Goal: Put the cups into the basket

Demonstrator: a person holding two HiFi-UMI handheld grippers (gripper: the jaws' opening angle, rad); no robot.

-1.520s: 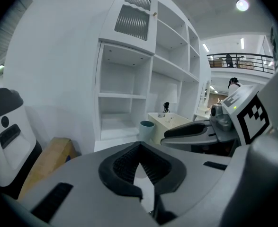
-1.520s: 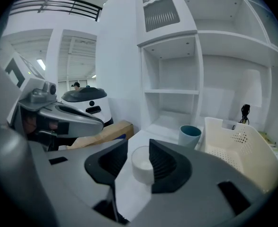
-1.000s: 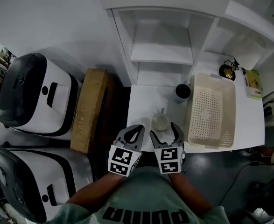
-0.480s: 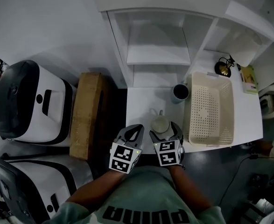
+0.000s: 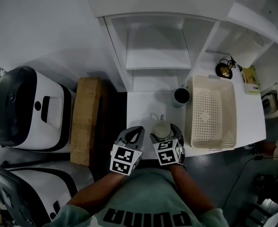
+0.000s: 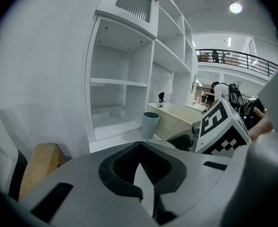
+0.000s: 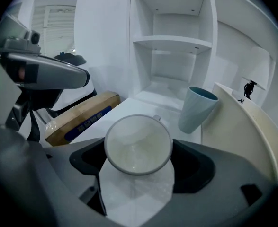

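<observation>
A white cup (image 5: 162, 129) with a small handle stands upright near the front of the white table (image 5: 141, 110). My right gripper (image 5: 163, 127) is open, its jaws standing wide on either side of this cup (image 7: 138, 144); I see no pad pressing on it. A blue-grey cup (image 5: 181, 96) stands upright further back, just left of the empty cream basket (image 5: 214, 119). That cup (image 7: 195, 110) and the basket's wall (image 7: 243, 136) lie to the right of my right gripper (image 7: 139, 161). My left gripper (image 5: 136, 130) hovers at the table's front edge, left of the white cup, shut and empty (image 6: 141, 148).
A brown cardboard box (image 5: 84, 119) lies left of the table. Two large white and black machines (image 5: 25, 110) stand further left. White shelving (image 5: 157, 56) rises behind the table. A small black ornament (image 5: 223, 70) sits behind the basket. People stand far off in the left gripper view.
My right gripper has moved forward, so the white cup now sits deeper between its jaws. The left gripper has stayed where it was.
</observation>
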